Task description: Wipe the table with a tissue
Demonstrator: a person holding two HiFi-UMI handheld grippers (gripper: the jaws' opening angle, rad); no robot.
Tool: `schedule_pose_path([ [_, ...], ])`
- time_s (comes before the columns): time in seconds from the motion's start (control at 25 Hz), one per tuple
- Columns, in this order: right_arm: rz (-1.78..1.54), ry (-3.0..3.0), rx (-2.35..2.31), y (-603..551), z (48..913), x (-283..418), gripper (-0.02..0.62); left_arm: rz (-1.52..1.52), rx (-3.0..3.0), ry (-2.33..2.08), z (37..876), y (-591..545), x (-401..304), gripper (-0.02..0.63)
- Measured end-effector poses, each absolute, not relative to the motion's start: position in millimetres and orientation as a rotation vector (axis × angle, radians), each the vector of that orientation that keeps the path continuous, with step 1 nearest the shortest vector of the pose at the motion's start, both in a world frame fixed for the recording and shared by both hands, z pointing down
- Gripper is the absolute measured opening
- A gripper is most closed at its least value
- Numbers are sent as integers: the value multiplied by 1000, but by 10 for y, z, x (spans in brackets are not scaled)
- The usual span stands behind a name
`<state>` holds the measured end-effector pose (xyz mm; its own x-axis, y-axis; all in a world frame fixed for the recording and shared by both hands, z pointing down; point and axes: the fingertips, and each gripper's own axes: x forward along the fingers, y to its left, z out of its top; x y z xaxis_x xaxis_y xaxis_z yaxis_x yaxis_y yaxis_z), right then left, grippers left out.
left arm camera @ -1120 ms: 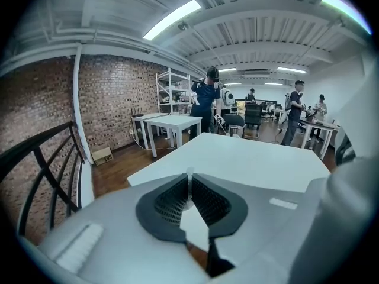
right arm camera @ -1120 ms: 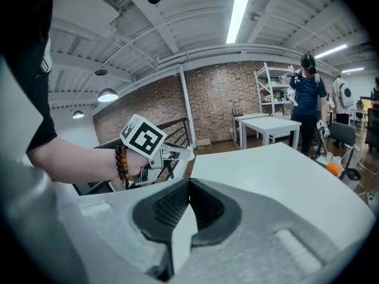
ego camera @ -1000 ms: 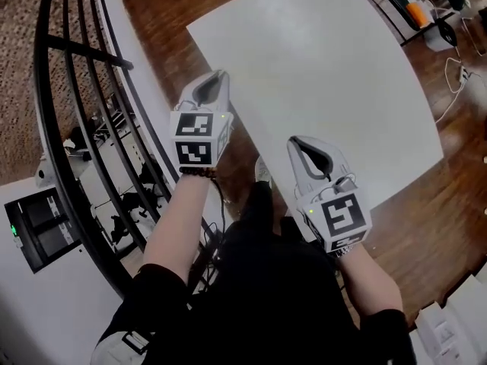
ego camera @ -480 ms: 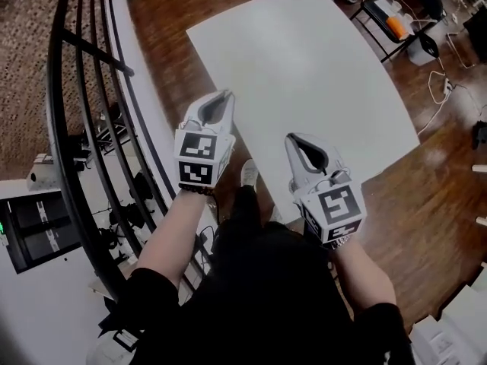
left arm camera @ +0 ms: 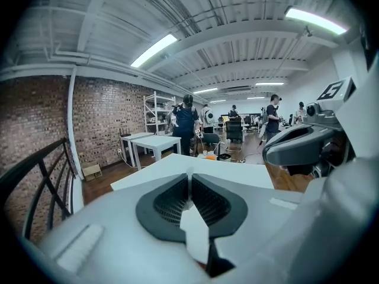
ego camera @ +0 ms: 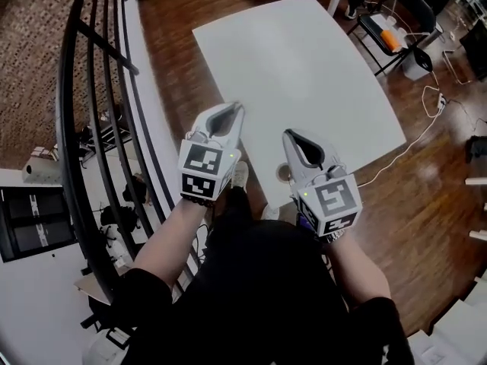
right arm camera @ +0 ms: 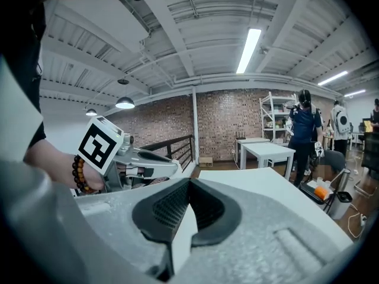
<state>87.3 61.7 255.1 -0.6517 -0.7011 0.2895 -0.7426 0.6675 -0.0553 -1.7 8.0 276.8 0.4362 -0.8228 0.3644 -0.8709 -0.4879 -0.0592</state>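
The white table point(ego camera: 304, 67) lies bare ahead of me, and no tissue shows in any view. My left gripper point(ego camera: 238, 107) hovers at the table's near left edge, jaws shut with nothing between them. My right gripper point(ego camera: 288, 134) hangs over the near edge beside it, also shut and holding nothing. In the left gripper view the shut jaws point(left arm camera: 189, 177) point across the tabletop point(left arm camera: 201, 165), with the right gripper point(left arm camera: 299, 148) at the right. In the right gripper view the shut jaws point(right arm camera: 189, 183) face the table point(right arm camera: 266, 185), and the left gripper point(right arm camera: 139, 158) shows at the left.
A black metal railing point(ego camera: 87, 90) runs along the left over a drop. A chair with an orange item point(ego camera: 384, 30) stands past the table's far right, and cables point(ego camera: 426, 120) trail on the wooden floor. People point(left arm camera: 187, 120) stand by other white tables in the back.
The table has slid up and looks smaller in the head view, with more floor around it. Both grippers stay shut and have drawn a little closer together.
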Motion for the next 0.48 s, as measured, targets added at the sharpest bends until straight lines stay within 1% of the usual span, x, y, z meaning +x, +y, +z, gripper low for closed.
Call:
schedule_pose_path([
  [0.48, 189, -2690, 1141, 848, 2437, 855, -8, 497, 2582, -1445, 2653, 646, 218, 35],
])
